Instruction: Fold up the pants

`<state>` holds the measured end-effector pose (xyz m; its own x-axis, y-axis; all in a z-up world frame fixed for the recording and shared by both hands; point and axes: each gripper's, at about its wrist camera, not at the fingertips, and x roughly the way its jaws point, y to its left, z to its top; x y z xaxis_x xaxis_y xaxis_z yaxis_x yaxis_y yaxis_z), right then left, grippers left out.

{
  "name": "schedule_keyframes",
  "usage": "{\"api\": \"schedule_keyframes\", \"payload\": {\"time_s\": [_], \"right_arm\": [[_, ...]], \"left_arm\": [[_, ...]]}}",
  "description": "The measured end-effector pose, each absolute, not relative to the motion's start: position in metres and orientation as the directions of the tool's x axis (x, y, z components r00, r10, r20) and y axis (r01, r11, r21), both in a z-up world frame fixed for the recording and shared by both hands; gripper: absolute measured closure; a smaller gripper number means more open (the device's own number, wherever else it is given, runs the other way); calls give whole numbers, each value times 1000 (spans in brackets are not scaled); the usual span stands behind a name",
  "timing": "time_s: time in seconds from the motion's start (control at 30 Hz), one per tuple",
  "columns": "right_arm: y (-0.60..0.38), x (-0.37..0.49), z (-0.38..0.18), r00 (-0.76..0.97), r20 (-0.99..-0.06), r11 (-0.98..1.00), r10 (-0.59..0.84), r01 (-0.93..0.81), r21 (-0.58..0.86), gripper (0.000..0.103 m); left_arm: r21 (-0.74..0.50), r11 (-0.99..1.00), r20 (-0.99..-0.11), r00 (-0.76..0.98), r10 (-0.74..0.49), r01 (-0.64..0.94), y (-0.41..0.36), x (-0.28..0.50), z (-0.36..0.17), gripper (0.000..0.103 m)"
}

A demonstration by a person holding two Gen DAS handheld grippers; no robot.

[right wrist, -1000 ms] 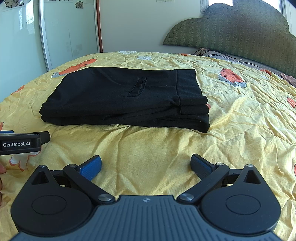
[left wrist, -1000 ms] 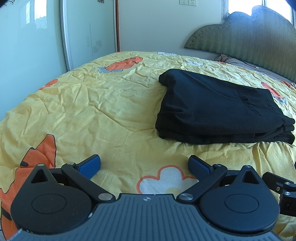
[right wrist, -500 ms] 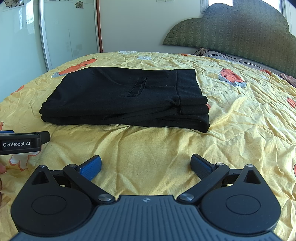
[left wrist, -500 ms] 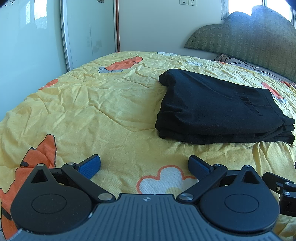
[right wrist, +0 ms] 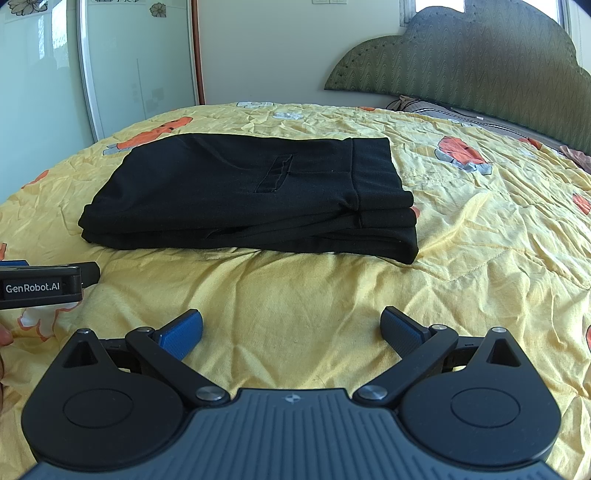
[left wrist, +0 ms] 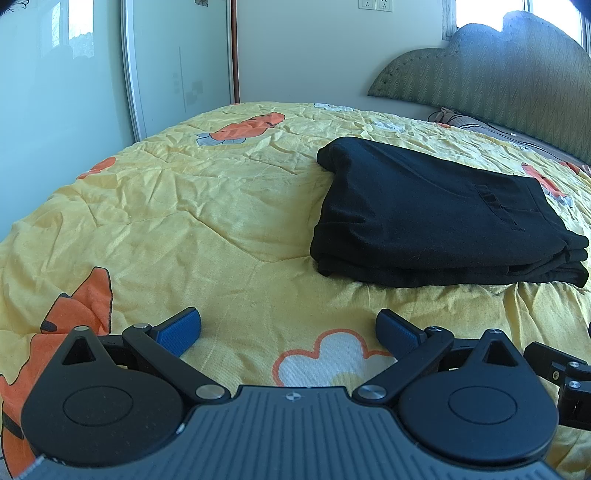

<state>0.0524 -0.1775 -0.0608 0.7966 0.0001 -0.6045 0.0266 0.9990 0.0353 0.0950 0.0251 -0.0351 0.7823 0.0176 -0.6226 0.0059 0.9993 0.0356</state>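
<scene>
— Where are the folded black cotton pants (right wrist: 251, 199)?
— Mid-bed on the wrinkled yellow cartoon-print quilt (right wrist: 480, 236), edges stacked; bare quilt near and left.
— Grippers?
— Left gripper (left wrist: 288, 328) and right gripper (right wrist: 291, 325) both spread wide, holding nothing, short of the pants.

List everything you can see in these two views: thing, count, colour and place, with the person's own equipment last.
pants: one, black, folded in a flat stack on the bedspread
bedspread: one, yellow with orange and white cartoon prints, covering the bed
headboard: one, green, padded, at the far right
sliding doors: pale glossy panels, along the left wall
wall sockets: white, high on the far wall
left tongs: open, blue pads, near edge of the bed
right tongs: open, blue pads, in front of the pants
</scene>
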Motion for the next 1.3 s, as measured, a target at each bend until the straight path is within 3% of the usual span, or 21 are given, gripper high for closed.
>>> {"api": "schedule_keyframes", "payload": {"time_s": [1.3], "right_arm": [[-178, 52, -60, 796, -605, 998, -11, 42, 38, 0]], "left_arm": [[35, 999, -623, 782, 18, 5, 25, 95, -35, 0]]}}
